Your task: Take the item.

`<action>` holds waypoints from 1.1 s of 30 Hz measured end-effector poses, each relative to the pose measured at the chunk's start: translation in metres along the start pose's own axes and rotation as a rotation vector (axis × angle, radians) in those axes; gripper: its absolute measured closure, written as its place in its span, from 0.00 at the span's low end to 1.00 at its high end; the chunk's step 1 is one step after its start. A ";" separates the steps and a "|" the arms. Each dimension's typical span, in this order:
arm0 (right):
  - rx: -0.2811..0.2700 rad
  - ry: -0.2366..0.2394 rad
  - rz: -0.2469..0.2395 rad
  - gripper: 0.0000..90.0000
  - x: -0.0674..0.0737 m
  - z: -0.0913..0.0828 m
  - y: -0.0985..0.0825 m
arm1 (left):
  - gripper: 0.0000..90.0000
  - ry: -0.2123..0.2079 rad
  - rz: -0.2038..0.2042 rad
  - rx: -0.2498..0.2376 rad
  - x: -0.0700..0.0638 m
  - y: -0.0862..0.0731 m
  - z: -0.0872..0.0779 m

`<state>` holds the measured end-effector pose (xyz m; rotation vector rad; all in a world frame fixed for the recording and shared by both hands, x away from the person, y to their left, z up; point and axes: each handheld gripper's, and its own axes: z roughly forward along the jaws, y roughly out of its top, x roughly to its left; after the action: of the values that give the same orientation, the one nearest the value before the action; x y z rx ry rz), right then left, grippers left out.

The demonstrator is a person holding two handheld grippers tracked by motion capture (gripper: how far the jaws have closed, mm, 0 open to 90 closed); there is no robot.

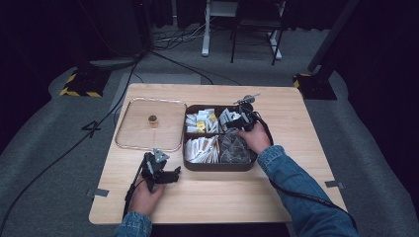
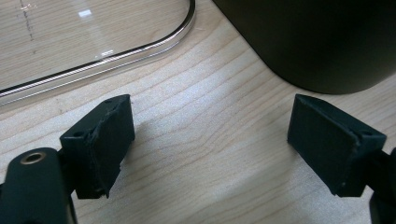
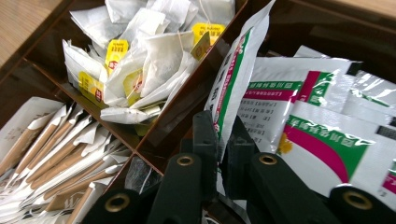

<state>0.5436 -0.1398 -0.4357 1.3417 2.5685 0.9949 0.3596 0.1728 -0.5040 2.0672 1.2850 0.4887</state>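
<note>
A dark brown divided box (image 1: 257, 165) sits on the wooden table. My right gripper (image 1: 236, 120) reaches into its far right compartment and is shut on a white sachet with green and magenta print (image 3: 236, 79), which stands on edge between the black jaws (image 3: 223, 154). More such sachets (image 3: 327, 130) lie beside it. My left gripper (image 1: 170, 176) rests near the table's front left, open, over bare wood (image 2: 210, 140). Both its pads (image 2: 109, 140) show wide apart with nothing between them.
The box's other compartments hold tea bags with yellow tags (image 3: 144, 60), long paper sticks (image 3: 56, 158) and clear pyramid bags (image 1: 236, 148). A clear lid with a small knob (image 1: 152, 119) lies left of the box; its rim (image 2: 140, 49) runs ahead of the left gripper.
</note>
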 end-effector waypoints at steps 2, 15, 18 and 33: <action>-0.008 0.000 0.002 0.96 -0.001 -0.003 0.000 | 0.17 0.000 0.000 0.001 0.000 0.000 0.000; -0.104 0.032 -0.016 0.96 0.002 -0.040 0.002 | 0.17 0.003 -0.010 -0.001 0.001 0.003 0.003; -0.127 0.041 -0.017 0.96 0.003 -0.051 0.001 | 0.17 0.003 -0.010 -0.001 0.001 0.003 0.003; -0.210 0.056 -0.031 0.96 -0.002 -0.092 -0.004 | 0.17 0.003 -0.010 0.000 0.001 0.003 0.002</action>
<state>0.5098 -0.1899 -0.3660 1.2331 2.4326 1.2726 0.3631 0.1717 -0.5040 2.0602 1.2960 0.4874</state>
